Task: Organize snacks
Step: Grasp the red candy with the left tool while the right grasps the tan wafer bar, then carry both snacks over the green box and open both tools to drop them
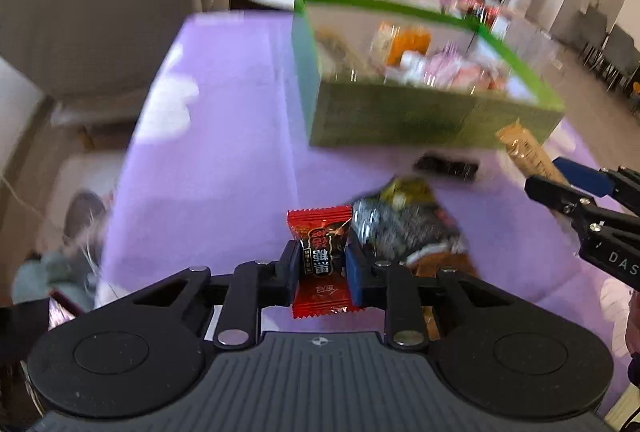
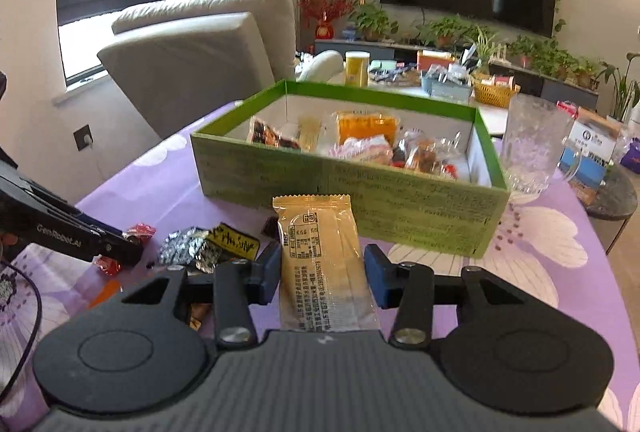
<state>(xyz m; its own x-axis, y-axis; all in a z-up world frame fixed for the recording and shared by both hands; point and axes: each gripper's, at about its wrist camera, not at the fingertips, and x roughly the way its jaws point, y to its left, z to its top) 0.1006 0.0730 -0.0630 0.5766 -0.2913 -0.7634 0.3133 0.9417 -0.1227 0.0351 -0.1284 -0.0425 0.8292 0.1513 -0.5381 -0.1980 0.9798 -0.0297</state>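
1. Red candy packet (image 1: 322, 256) sits pinched between the left tongs (image 1: 322, 266), just above the purple table (image 1: 224, 136) near its front edge.
2. Tan wafer bar (image 2: 326, 264) is clamped in the right tongs (image 2: 324, 274), lifted and facing the green box (image 2: 344, 188).
3. The box, toward the table's far side, already holds many snacks.
4. Still loose in front of it: a silver-and-yellow packet (image 2: 208, 246) and a small dark one (image 1: 447, 168). Judging by this, the job is well along.

Red candy (image 1: 322, 252) upright in left tongs, tan bar (image 2: 320, 256) in right; green box (image 2: 344, 176) w/ snacks behind.
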